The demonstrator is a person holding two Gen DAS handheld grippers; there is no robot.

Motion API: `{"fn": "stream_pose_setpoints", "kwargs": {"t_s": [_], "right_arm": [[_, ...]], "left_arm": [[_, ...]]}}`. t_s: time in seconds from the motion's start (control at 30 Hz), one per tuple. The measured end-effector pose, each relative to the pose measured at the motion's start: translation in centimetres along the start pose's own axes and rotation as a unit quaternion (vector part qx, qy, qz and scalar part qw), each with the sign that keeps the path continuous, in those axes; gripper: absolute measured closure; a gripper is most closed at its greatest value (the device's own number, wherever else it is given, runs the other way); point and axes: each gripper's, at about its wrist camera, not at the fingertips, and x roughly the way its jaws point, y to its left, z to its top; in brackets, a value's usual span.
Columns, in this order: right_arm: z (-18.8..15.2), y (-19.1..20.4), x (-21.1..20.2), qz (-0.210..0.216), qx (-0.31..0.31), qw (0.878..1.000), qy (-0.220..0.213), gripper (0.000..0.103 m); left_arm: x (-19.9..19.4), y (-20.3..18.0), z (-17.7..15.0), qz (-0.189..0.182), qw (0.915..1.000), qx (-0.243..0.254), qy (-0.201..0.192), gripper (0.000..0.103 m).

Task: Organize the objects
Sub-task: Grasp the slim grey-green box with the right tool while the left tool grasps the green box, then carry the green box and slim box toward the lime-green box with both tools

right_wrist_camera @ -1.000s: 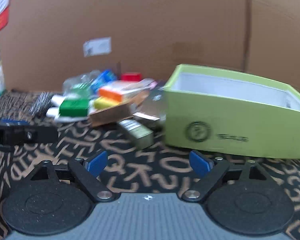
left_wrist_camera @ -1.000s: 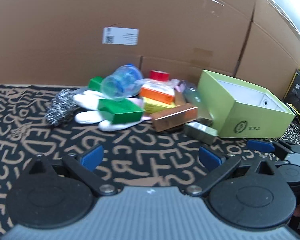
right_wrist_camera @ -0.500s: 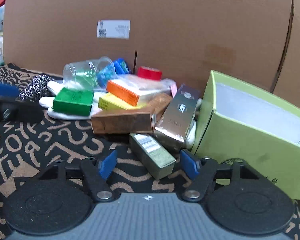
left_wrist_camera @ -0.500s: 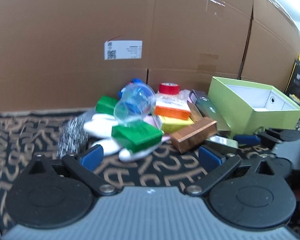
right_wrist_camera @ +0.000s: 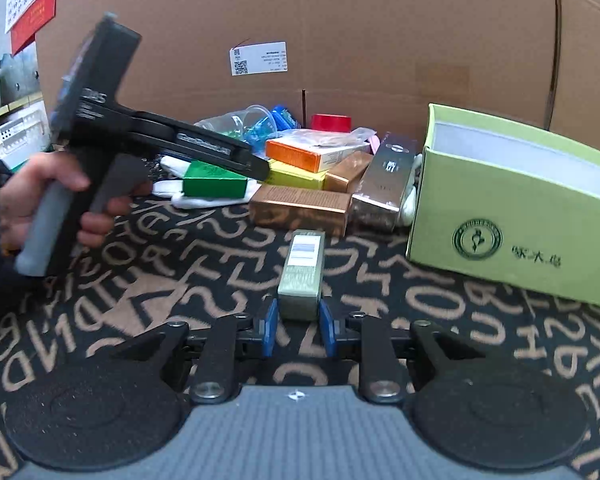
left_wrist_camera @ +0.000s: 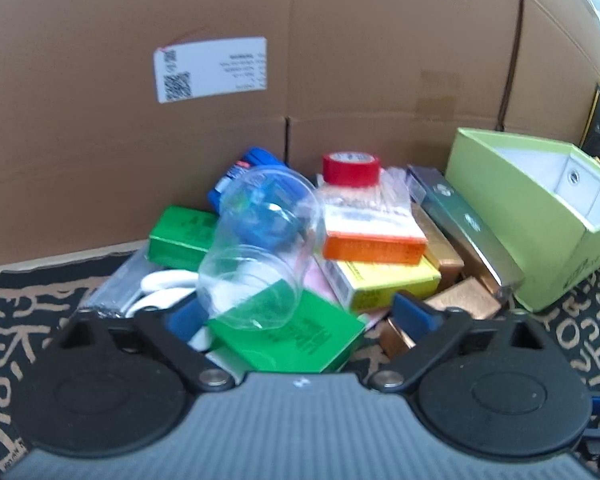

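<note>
Olive-green small box (right_wrist_camera: 302, 270) lying flat on the patterned mat (right_wrist_camera: 180, 280), lengthwise toward the camera, apart from the heap and so easy to take first; near end sitting between the blue pads of the right gripper (right_wrist_camera: 296, 326), pads close against both sides, seemingly pinching it, though true contact hard to confirm at this angle. Lime-green open box (right_wrist_camera: 500, 216) standing to the right on the mat, open top facing up and somewhat toward the heap, probably the bin for sorted items. Heap piled against the cardboard wall (right_wrist_camera: 340, 40) behind: copper box (right_wrist_camera: 298, 210), silver box (right_wrist_camera: 388, 184) leaning toward the lime wall, orange box (right_wrist_camera: 296, 155) over a yellow box (right_wrist_camera: 296, 178), red tape roll (right_wrist_camera: 330, 122) at the back. Left gripper (left_wrist_camera: 292, 318) spread wide, low and close before a green box (left_wrist_camera: 288, 336), a clear plastic cup (left_wrist_camera: 260, 252) lying tipped on that box; pads either side of the box front, apparently not touching, likely lining up for a grasp. Same tool visible from the right camera, gripped by the left hand (right_wrist_camera: 40, 204), fingers reaching over the green box. Likely next for the olive box: lift and carry rightward into the lime box, well apart from it now.
</note>
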Motion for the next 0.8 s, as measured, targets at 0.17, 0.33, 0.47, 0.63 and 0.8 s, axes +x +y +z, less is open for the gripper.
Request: {"fn": "stream_pose_setpoints", "kwargs": {"t_s": [0.17, 0.33, 0.47, 0.63, 0.8], "right_arm": [[-0.3, -0.2, -0.3, 0.011, 0.012, 1.000, 0.003, 0.077], [-0.6, -0.1, -0.8, 0.018, 0.011, 1.000, 0.001, 0.077], [-0.3, -0.2, -0.8, 0.015, 0.010, 1.000, -0.005, 0.076], [0.6, -0.4, -0.1, 0.005, 0.013, 1.000, -0.014, 0.066], [1.6, -0.5, 1.3, 0.004, 0.016, 1.000, -0.014, 0.066]], "left_arm": [[-2.9, -0.6, -1.8, -0.032, 0.9994, -0.009, 0.006, 0.020], [-7.4, -3.8, -5.1, -0.033, 0.9987, 0.030, 0.023, 0.019], [-9.0, -5.7, -6.7, -0.018, 0.9974, 0.069, 0.014, 0.013], [-8.4, -5.5, -5.5, -0.019, 0.9968, 0.078, 0.003, 0.003], [-7.8, -4.3, -6.0, -0.059, 0.9961, 0.055, 0.036, 0.026]]}}
